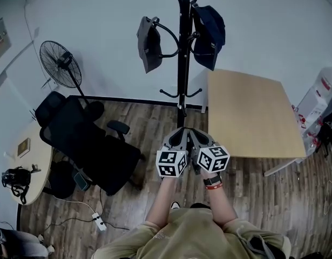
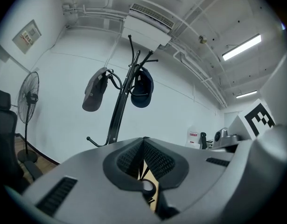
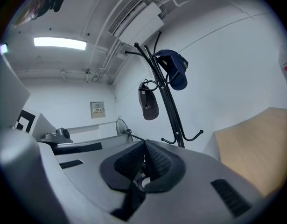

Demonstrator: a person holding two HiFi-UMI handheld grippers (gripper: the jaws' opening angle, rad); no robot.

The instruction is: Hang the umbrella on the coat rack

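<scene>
The black coat rack stands against the white wall straight ahead, also in the left gripper view and the right gripper view. A grey cap hangs on its left arm and a navy cap on its right. Two low hooks are bare. No umbrella shows in any view. My left gripper and right gripper are held side by side in front of my chest, aimed at the rack. Both are shut with nothing between the jaws.
A light wooden table stands right of the rack. A black office chair and a standing fan are on the left, by a round table with a black bag. A power strip lies on the floor.
</scene>
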